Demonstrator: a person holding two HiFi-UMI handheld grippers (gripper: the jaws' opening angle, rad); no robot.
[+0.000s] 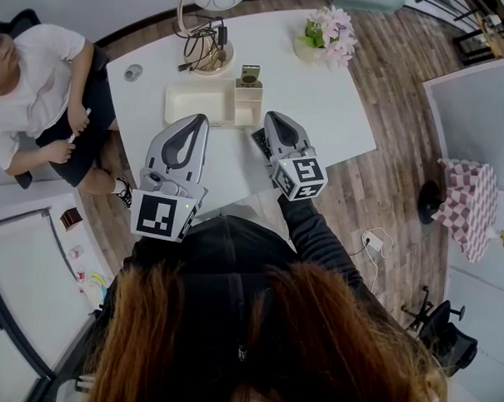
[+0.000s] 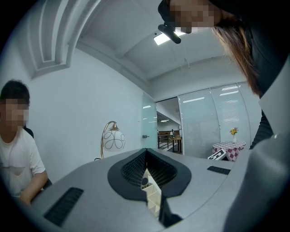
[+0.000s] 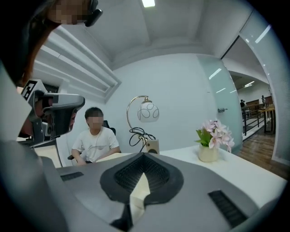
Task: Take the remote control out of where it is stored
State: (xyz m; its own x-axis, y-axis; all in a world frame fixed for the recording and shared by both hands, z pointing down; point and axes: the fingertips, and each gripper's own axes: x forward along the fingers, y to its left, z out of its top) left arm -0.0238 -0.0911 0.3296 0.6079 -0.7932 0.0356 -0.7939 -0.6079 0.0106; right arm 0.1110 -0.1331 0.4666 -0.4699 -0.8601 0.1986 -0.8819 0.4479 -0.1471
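Note:
A dark flat object (image 1: 259, 141), apparently the remote control, lies on the white table (image 1: 339, 108) just left of my right gripper, which hides part of it. The cream organizer tray (image 1: 194, 106) sits beyond both grippers, with a small tan device (image 1: 250, 74) standing at its right end. My right gripper (image 1: 272, 116) hovers above the table with its jaws closed and nothing between them; in its own view the right gripper (image 3: 141, 158) points level toward the lamp. My left gripper (image 1: 199, 119) is shut and empty, aimed at the tray (image 2: 152, 195).
A globe lamp (image 1: 212, 3) with its base and cables (image 1: 207, 52) stands at the table's far edge, and a flower pot (image 1: 326, 33) at the far right. A seated person (image 1: 40, 87) is at the table's left side. A checkered table (image 1: 469, 201) stands off right.

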